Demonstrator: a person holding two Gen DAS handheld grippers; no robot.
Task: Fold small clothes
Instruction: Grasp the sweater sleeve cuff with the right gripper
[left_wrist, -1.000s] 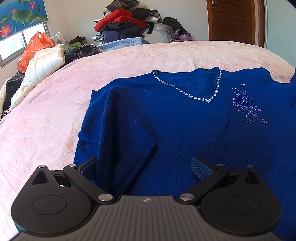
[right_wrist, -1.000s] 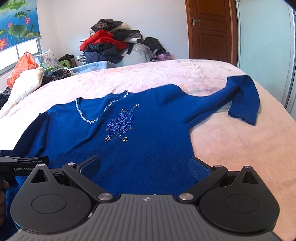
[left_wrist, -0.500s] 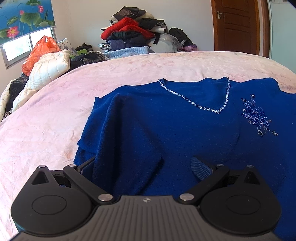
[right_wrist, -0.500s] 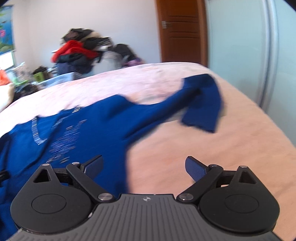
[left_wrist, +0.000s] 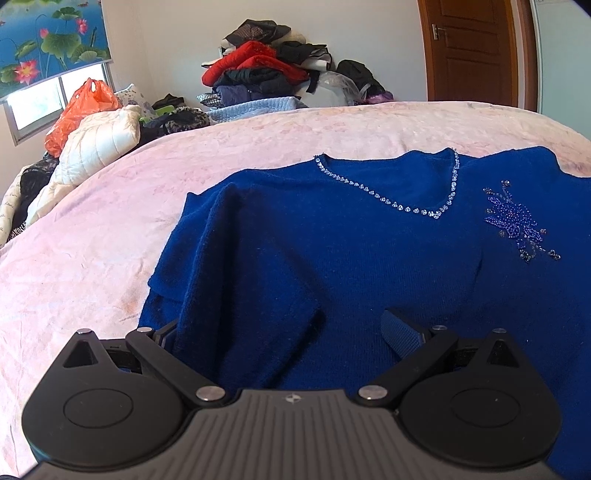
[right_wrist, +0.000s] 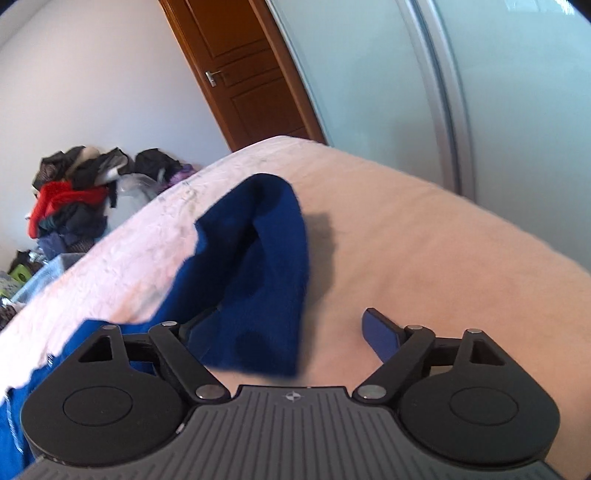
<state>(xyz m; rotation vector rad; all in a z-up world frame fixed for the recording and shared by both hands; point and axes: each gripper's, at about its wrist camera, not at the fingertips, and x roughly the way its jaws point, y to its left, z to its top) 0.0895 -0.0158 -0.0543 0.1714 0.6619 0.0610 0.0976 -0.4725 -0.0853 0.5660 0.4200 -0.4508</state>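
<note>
Dark blue knit sweater w/ rhinestone V-neck trim and beaded flower motif (left_wrist: 369, 258) lies face-up on the pink bedspread-covered bed (left_wrist: 92, 240), neckline twd the far edge, body over the middle and near part of the bed.

Done so far, judged from layout: one sleeve (left_wrist: 240, 295) already folded in over the sweater body, on the side twd the window edge of the bed. It lies flat on the front, cuff end near the hem area.

Left tool (left_wrist: 280, 328): jaws wide apart, hovering just over the folded-in sleeve, nothing pinched; cloth lies under and between the fingers, but pads aren't pressing it.

Right tool (right_wrist: 291, 332): jaws have just been closing, not clamped yet. The other sleeve (right_wrist: 258, 266) runs out over the bed twd the wardrobe-side edge, cuff end between the fingers. The left-hand finger is right against or under the cloth, the right-hand pad (right_wrist: 380, 339) stands clear of it w/ bare bedspread in the gap. Frame blurry, so exact contact unclear.

Left to do, est.: grab that cuff, fold 2nd sleeve across the body, then fold body up hem-to-neck. Roughly a third in. Clothes pile (left_wrist: 266, 74) beyond the far edge prob more items waiting; can't tell.
</note>
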